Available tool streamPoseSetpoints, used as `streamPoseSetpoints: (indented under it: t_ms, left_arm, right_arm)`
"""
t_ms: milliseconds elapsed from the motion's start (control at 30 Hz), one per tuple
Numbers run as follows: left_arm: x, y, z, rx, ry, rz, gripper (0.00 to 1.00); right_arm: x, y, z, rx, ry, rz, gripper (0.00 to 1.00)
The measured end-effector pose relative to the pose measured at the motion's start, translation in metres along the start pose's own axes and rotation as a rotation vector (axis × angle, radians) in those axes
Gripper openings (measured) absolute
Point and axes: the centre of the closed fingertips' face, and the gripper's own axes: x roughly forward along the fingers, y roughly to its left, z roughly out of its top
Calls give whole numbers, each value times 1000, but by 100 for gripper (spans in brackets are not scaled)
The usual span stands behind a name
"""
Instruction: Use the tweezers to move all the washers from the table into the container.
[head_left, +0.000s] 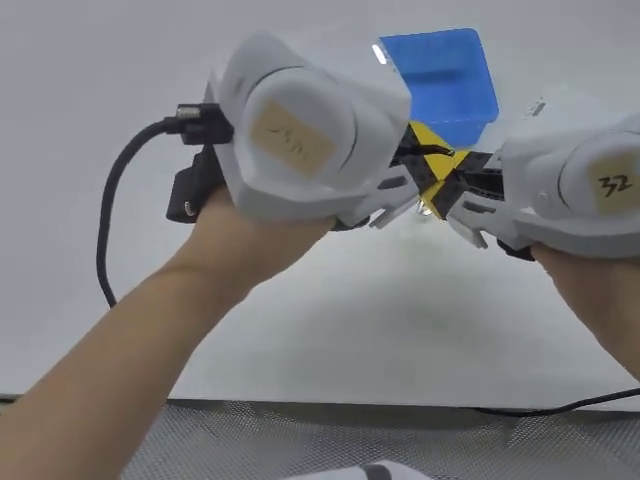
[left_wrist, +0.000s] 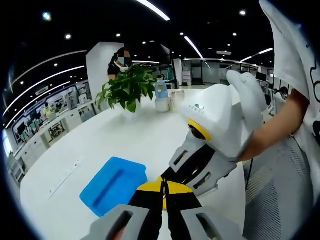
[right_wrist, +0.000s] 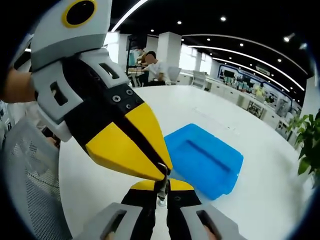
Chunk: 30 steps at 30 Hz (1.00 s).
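Note:
Both grippers are held up above the white table (head_left: 330, 320), tip to tip. My left gripper (head_left: 415, 195) has its yellow-tipped jaws pressed together in the left gripper view (left_wrist: 163, 192). My right gripper (head_left: 450, 195) meets it from the right, and its jaws (right_wrist: 161, 195) are shut too. A thin metal piece, the tweezers (right_wrist: 162, 184), runs from the left gripper's tip down into the right gripper's jaws. A glint of them shows between the tips (head_left: 425, 207). The blue container (head_left: 445, 72) lies on the table beyond the grippers, also seen as a shallow blue tray (right_wrist: 202, 159) (left_wrist: 114, 185).
A black cable (head_left: 115, 215) hangs from the left gripper's body. A grey mesh surface (head_left: 330, 440) borders the table's near edge. A potted plant (left_wrist: 127, 87) stands at the far end of the long white table, and a person sits in the background (right_wrist: 152, 65).

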Motion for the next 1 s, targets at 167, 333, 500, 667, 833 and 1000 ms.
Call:
streamPoseSetpoints:
  t_ms: [167,333,500,667,833,1000]
  left_arm:
    - [-7,9,16,47,-14,27,0]
    - [-10,22,29,57,-47,73,0]
    - [-9,41,37,72,-70,122,0]
    - [-1,54,36,55,-72,156,0]
    - [13,67,24,32,-38,170,0]
    - [29,78,11,9,-21,166,0]
  right_arm:
    - [-6,-8,21,-13,-43,-28,3]
    - [-6,-22,38,-32,-74,-57,3]
    - [-1,-36,54,-46,-104,-72,2]
    - [10,-52,58,-68,-107,-90,2]
    - [24,-63,47,-68,-83,-97,2]
    - [34,-68,38,-44,-66,-93,2]
